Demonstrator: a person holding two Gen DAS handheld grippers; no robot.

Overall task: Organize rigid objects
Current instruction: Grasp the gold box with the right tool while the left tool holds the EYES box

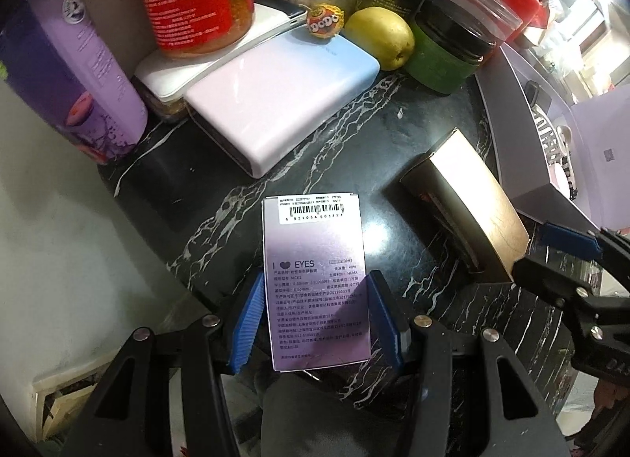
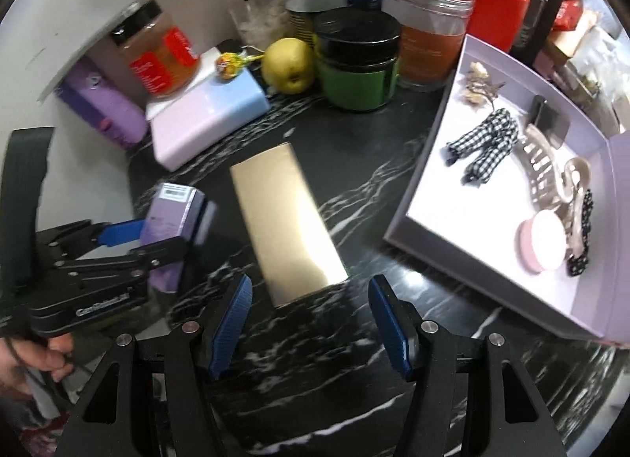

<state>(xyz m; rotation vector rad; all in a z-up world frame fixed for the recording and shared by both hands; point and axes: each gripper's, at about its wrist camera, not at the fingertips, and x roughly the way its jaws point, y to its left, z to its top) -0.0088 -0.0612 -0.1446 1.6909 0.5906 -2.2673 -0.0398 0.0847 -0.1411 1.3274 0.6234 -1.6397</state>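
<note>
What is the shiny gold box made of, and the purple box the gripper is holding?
The gold box looks like cardboard with a glossy metallic foil finish: it mirrors the light, and has folded edges. The purple box, held in the left gripper, seems to be thin printed card with a satin sheen: it has sharp corners, printed text and a barcode sticker.

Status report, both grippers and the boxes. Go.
Left gripper shut on purple contact-lens box, held off the counter. Right gripper open, empty, short of gold box. Nothing blocking the gold box.
</note>
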